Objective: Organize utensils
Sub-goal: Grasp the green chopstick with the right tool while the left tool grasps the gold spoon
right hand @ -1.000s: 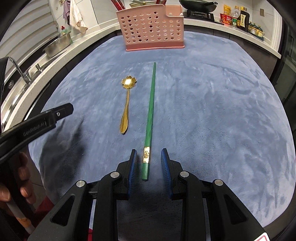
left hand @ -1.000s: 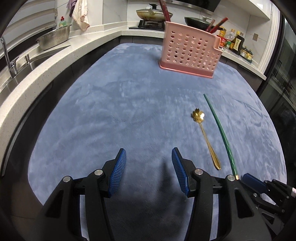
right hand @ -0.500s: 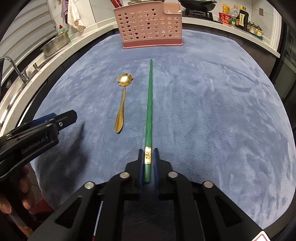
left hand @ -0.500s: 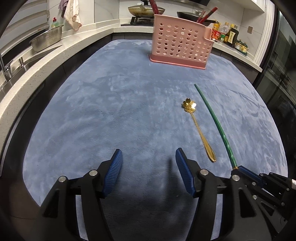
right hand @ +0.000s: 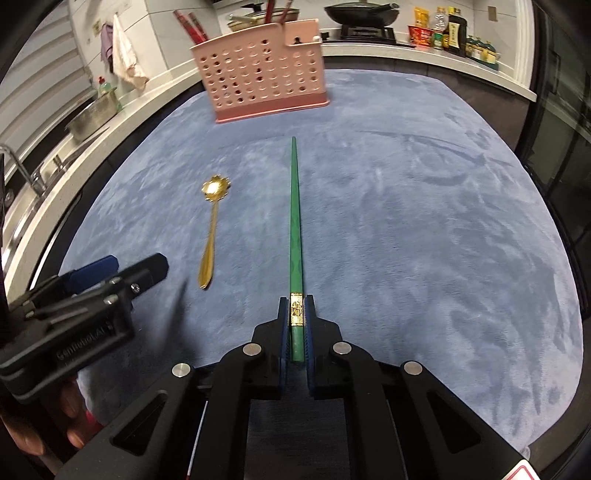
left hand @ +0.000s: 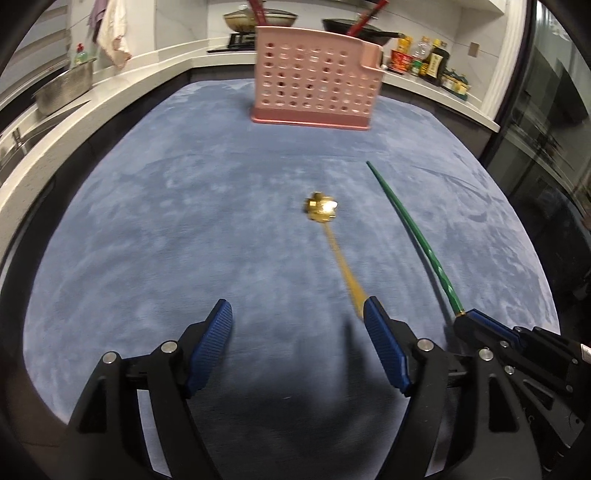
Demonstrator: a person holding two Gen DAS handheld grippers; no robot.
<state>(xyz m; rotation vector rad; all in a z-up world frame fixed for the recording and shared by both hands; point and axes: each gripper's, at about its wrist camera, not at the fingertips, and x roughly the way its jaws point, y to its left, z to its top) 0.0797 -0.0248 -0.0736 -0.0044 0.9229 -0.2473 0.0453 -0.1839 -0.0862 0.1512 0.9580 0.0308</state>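
**Gripping the green chopstick, left jaws spread by the spoon**

Clamping the thick end of the green chopstick (right hand: 295, 236), the right gripper (right hand: 296, 314) has its blue pads pressed against both sides of the stick at its gold band. The chopstick runs straight out from the jaws across the blue cloth (right hand: 424, 229), its thin tip pointing toward the pink utensil basket (right hand: 264, 70) at the far side. Whether the stick is lifted or lies on the cloth cannot be told.

Just left of it, apart and nearly parallel, lies the gold spoon (right hand: 211, 236), its flower-shaped bowl toward the basket.

The left gripper (left hand: 297, 317) hovers low over the cloth with its jaws spread wide; they have just been opening, and nothing sits between them. The spoon's handle end meets the tip of its right finger (left hand: 384, 354) in the left wrist view; contact cannot be judged, as the spoon is blurred there.

Red chopsticks (right hand: 192, 26) stand in the basket. Behind the cloth runs a white counter (right hand: 424, 51) with pans and bottles; a metal bowl (right hand: 92, 116) sits to the left.
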